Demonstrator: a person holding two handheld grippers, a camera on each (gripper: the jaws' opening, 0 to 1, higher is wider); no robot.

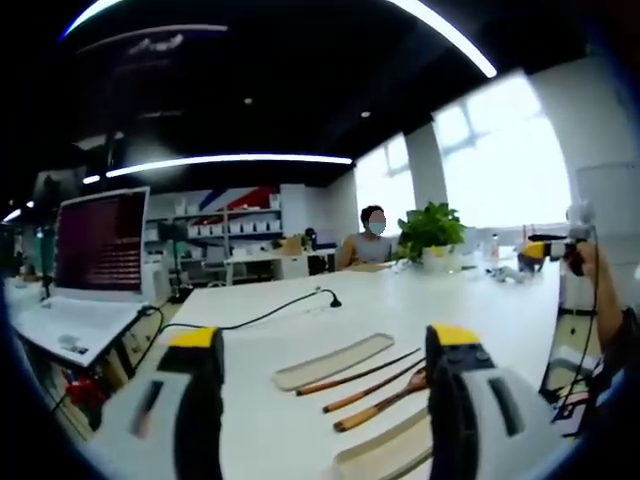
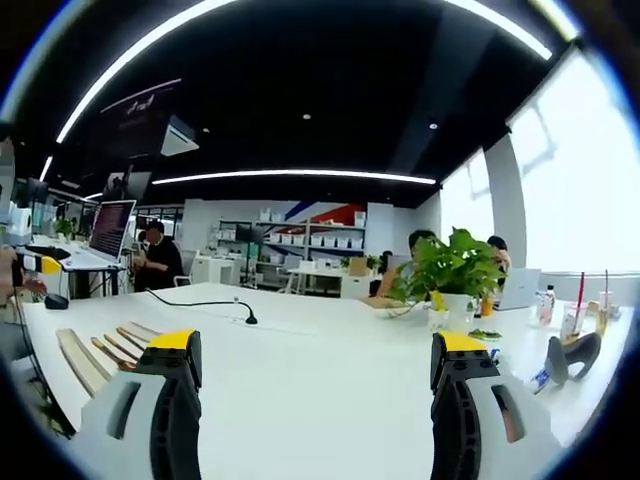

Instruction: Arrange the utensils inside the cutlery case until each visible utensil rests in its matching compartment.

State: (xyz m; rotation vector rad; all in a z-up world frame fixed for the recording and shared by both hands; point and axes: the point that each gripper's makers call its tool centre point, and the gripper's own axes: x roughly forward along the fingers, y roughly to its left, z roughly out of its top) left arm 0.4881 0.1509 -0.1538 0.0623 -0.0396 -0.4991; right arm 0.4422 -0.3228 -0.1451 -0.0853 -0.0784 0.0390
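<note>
On the white table (image 1: 260,320) lie two long beige cutlery case parts, one (image 1: 335,361) farther off and one (image 1: 385,455) close to my right jaw. Between them rest three brown wooden utensils (image 1: 375,390), side by side and outside the case parts. My left gripper (image 1: 325,340) hovers over them, open and holding nothing. In the right gripper view the same beige part (image 2: 78,360) and wooden utensils (image 2: 125,345) sit far left, beside the left jaw. My right gripper (image 2: 318,342) is open over bare table. It also appears far right (image 1: 548,248), held up by a hand.
A black cable (image 1: 270,312) with a small plug end crosses the table behind the utensils. An open laptop (image 1: 95,250) stands at left, a potted plant (image 2: 455,270) and bottles (image 2: 575,315) at right. People sit at the far side of the table.
</note>
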